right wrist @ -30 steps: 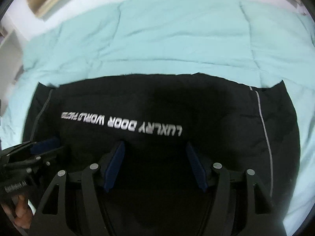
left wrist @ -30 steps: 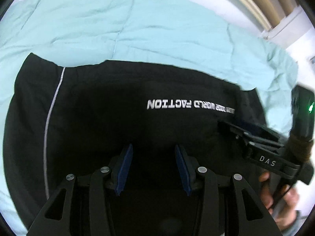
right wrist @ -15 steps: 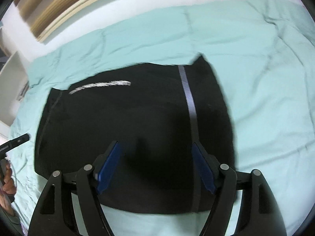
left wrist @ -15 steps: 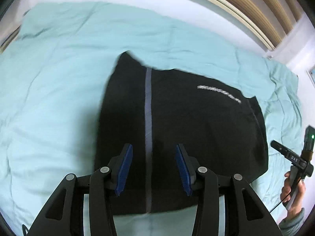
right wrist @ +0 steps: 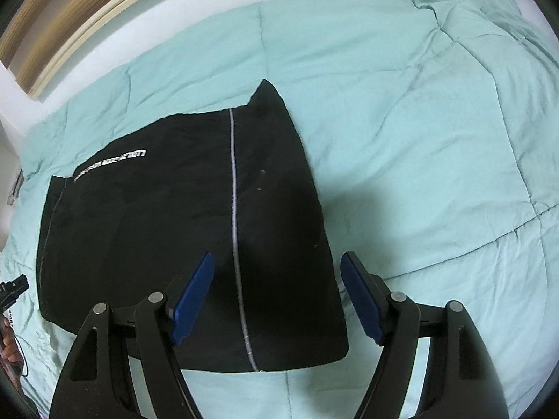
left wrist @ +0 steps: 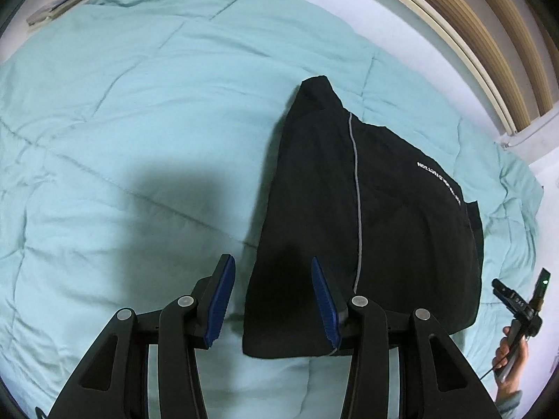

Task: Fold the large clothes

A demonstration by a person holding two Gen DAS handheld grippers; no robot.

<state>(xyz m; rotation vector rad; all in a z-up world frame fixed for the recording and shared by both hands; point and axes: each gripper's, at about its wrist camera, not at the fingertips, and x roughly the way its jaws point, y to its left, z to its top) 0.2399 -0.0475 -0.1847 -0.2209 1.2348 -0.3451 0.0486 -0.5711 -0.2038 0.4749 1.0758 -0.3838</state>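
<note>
A black garment with a grey piping line and white lettering lies folded flat on a teal quilt. In the left wrist view my left gripper hovers open over the garment's left edge, with nothing between its blue pads. In the right wrist view the same garment lies below my right gripper. That gripper stands wide open above the garment's right part, pads clear of the cloth. Each view catches the other gripper, held by a hand, at its outer edge.
The teal quilt covers the bed on all sides of the garment. A white strip of mattress and a wooden slatted headboard lie beyond the far side. A hand grips the right tool's handle.
Both grippers have drawn back and apart from close over the lettering, the left to the garment's left edge, the right to its right side. The right jaws stand wider. The garment lies still.
</note>
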